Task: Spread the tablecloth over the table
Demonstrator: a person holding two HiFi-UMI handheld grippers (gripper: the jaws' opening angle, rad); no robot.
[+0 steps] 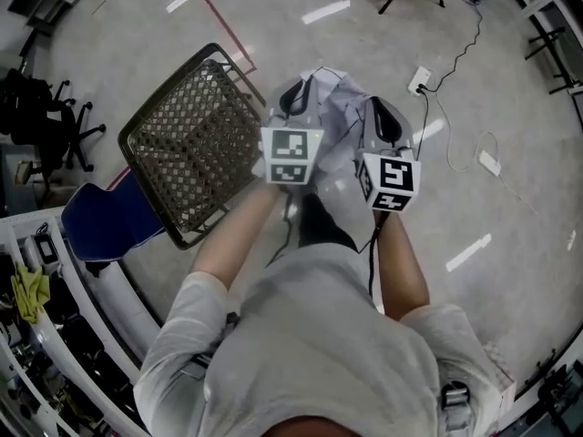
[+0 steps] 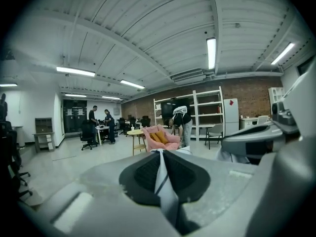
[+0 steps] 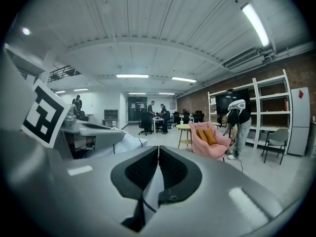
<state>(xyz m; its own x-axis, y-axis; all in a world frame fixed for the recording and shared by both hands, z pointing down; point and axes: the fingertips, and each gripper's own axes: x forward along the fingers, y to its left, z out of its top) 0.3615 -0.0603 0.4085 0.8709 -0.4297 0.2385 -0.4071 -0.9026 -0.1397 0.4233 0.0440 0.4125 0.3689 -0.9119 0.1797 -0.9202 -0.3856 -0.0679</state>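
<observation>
Barely begun. Pinching the tablecloth (image 1: 335, 106) tight in both left tongs (image 2: 162, 157) and right tongs (image 3: 158, 157), bunched in mid-air just beside the bare mesh tabletop (image 1: 187, 144). Yet to open out and drape across.

Grey glossy floor (image 1: 510, 107), pink armchair (image 3: 210, 138), white shelving (image 2: 207, 112), ceiling striplights (image 2: 211, 52).

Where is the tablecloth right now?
In the head view, the tablecloth is bunched between the left gripper and the right gripper, both shut on it, just right of the woven-top table.
</observation>
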